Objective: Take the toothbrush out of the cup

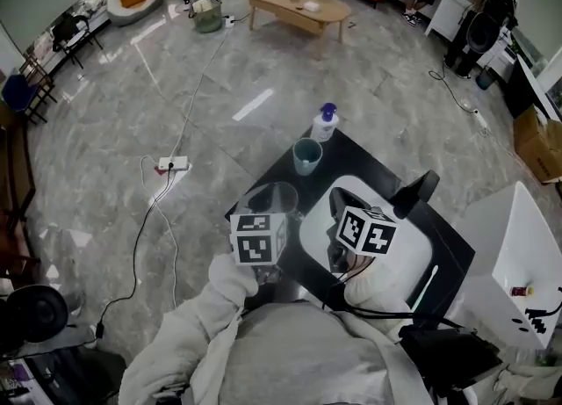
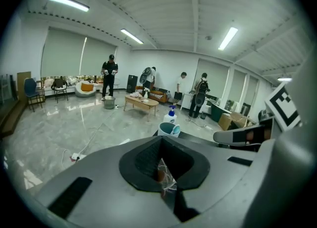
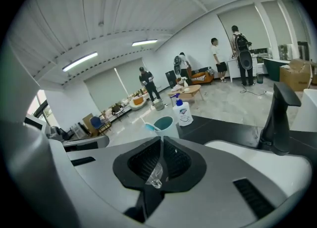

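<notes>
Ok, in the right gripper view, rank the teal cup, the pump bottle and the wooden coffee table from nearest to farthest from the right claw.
1. The teal cup, straight ahead of the right claw.
2. The pump bottle, just behind the cup and to its right.
3. The wooden coffee table, far off across the floor, near the standing people.

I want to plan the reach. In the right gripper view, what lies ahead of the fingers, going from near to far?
Teal cup holding the toothbrush → white pump bottle → wooden coffee table.
</notes>
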The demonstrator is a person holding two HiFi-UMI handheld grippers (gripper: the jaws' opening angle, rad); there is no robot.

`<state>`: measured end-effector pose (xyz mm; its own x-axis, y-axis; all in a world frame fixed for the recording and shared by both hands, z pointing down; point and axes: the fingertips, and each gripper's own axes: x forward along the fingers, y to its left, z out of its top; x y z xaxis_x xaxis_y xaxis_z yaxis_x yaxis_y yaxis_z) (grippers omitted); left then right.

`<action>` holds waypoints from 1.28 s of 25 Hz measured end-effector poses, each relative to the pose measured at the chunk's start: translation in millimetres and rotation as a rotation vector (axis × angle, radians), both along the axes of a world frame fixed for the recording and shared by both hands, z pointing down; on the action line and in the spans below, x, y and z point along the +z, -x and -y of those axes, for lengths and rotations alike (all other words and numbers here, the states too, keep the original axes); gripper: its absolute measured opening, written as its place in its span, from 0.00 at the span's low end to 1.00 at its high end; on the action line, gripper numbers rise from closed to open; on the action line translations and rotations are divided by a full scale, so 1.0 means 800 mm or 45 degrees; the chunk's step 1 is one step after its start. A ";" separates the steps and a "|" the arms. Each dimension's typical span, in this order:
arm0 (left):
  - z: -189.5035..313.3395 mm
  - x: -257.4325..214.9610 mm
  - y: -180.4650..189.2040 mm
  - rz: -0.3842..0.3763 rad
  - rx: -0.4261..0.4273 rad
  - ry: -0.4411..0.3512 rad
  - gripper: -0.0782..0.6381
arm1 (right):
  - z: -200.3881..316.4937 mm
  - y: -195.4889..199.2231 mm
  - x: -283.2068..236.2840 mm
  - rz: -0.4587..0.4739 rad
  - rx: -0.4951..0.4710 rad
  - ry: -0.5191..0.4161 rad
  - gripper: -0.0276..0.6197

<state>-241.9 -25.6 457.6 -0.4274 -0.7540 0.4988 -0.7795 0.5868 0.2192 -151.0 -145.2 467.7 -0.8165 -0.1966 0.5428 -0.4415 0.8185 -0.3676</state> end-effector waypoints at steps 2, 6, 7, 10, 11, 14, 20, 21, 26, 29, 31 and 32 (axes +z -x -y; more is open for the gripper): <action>-0.010 0.001 0.013 -0.003 -0.028 0.002 0.11 | -0.008 0.015 0.006 -0.017 -0.030 -0.002 0.09; -0.024 0.009 0.032 -0.018 -0.068 0.017 0.11 | -0.018 0.037 0.018 -0.039 -0.069 -0.002 0.09; -0.025 0.011 0.036 -0.025 -0.075 0.020 0.11 | -0.019 0.042 0.020 -0.040 -0.079 -0.001 0.09; -0.026 0.018 0.047 -0.046 -0.091 0.022 0.11 | -0.021 0.054 0.025 -0.052 -0.107 -0.007 0.10; -0.026 0.021 0.050 -0.055 -0.095 0.022 0.11 | -0.021 0.057 0.028 -0.062 -0.115 -0.013 0.10; -0.024 0.031 0.059 -0.085 -0.100 0.026 0.11 | -0.020 0.063 0.038 -0.098 -0.129 -0.020 0.13; -0.019 0.052 0.076 -0.136 -0.112 0.033 0.11 | -0.009 0.076 0.055 -0.156 -0.131 -0.084 0.18; -0.020 0.055 0.079 -0.144 -0.116 0.037 0.11 | -0.008 0.080 0.058 -0.172 -0.141 -0.106 0.18; -0.024 0.068 0.095 -0.177 -0.141 0.052 0.11 | -0.009 0.096 0.066 -0.213 -0.177 -0.157 0.18; -0.027 0.076 0.103 -0.196 -0.156 0.061 0.11 | -0.008 0.106 0.067 -0.216 -0.190 -0.192 0.18; -0.027 0.081 0.106 -0.205 -0.160 0.064 0.11 | -0.007 0.111 0.068 -0.219 -0.199 -0.220 0.18; -0.026 0.083 0.106 -0.209 -0.160 0.064 0.11 | -0.007 0.114 0.068 -0.221 -0.202 -0.233 0.18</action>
